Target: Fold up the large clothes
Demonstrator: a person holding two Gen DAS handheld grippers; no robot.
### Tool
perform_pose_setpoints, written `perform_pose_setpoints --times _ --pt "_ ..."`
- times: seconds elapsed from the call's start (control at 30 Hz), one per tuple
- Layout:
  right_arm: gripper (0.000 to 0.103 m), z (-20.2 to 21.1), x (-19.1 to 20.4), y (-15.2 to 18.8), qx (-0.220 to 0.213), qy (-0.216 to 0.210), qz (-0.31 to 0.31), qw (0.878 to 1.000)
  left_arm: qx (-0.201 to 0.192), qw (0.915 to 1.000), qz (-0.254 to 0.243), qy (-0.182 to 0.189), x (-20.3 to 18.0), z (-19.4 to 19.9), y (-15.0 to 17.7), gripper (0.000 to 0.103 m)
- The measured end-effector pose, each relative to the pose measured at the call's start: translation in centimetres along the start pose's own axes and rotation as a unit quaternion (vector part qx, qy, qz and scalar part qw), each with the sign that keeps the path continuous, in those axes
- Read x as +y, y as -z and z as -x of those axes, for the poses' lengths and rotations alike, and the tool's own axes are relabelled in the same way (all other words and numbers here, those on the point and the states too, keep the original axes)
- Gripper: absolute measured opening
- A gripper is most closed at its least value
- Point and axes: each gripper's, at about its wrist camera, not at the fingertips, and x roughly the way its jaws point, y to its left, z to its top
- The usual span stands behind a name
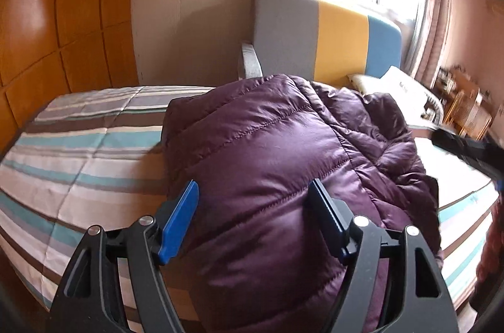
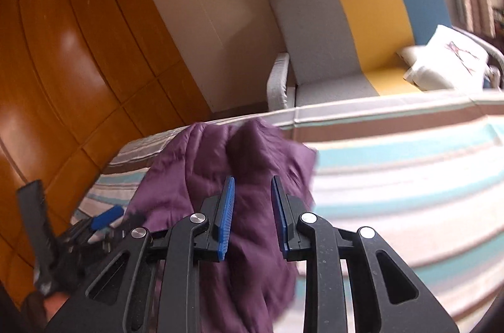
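Observation:
A purple quilted down jacket (image 1: 283, 159) lies bunched on the striped bed (image 1: 78, 144). My left gripper (image 1: 253, 194) is open, its blue pads (image 1: 179, 222) spread wide just above the near part of the jacket, touching nothing. In the right wrist view the jacket (image 2: 220, 175) lies at the bed's left end. My right gripper (image 2: 252, 191) is open with a narrower gap over the jacket, holding nothing. The left gripper (image 2: 104, 219) shows at the lower left of that view. The right gripper's dark body (image 1: 466, 147) shows blurred at the right edge of the left wrist view.
A grey, yellow and blue sofa (image 1: 330, 30) stands beyond the bed under a bright window, with a white cushion (image 2: 447, 59) on it. Orange wooden wardrobe doors (image 1: 63, 18) fill the left. A cluttered shelf (image 1: 463, 93) stands at the far right.

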Motion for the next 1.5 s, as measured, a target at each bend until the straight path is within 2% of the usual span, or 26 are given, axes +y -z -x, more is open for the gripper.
perform_pose_setpoints --times 0.1,0.2,0.37,0.47,0.7,1.0,1.03,1.07,1.1,1.23,1.43,1.5 --pt "0.025 -3.8 1.1 -0.2 0.026 0.049 0.023 0.998 0.012 0.9995 -0.026 -0.013 -0.6 -1.0 -0.1 0.073" --pt "0.025 -5.9 -0.2 1.4 0.078 0.089 0.005 0.993 0.019 0.9991 -0.037 -0.009 -1.0 -1.4 0.0 0.074" --pt "0.025 -5.5 -1.1 4.6 0.079 0.11 -0.014 0.991 0.022 0.9983 -0.054 -0.009 -1.9 -1.8 0.6 0.08" --pt "0.024 -5.7 -1.1 5.3 0.083 0.108 -0.022 0.99 0.024 0.9984 -0.05 -0.01 -1.9 -2.4 0.8 0.081" --pt "0.024 -6.8 -1.4 4.6 0.078 0.109 -0.016 0.991 0.029 0.9981 -0.051 -0.019 -2.2 -3.4 0.9 0.081" --pt "0.024 -3.1 -0.5 4.8 0.058 0.089 -0.029 0.994 0.032 0.9986 -0.033 -0.025 -2.0 -1.5 1.6 0.082" --pt "0.03 -2.8 -0.4 4.8 0.056 0.088 -0.028 0.994 0.033 0.9987 -0.031 -0.026 -2.0 -1.2 1.7 0.085" --pt "0.041 -2.2 -0.3 5.0 0.052 0.087 -0.03 0.994 0.034 0.9987 -0.028 -0.027 -2.0 -0.9 1.8 0.09" --pt "0.043 -1.5 -0.2 5.2 0.048 0.087 -0.033 0.994 0.036 0.9987 -0.022 -0.03 -2.0 -0.5 1.9 0.092" --pt "0.044 0.6 0.0 6.0 0.038 0.075 -0.043 0.996 0.037 0.999 0.006 -0.025 -1.3 1.0 2.8 0.101" --pt "0.044 3.2 1.0 7.2 0.032 0.062 -0.034 0.997 0.038 0.9988 0.018 -0.023 -0.8 3.0 4.2 0.101" --pt "0.05 4.0 1.2 7.7 0.03 0.059 -0.029 0.997 0.037 0.9988 0.02 -0.027 -0.9 3.7 4.7 0.101"
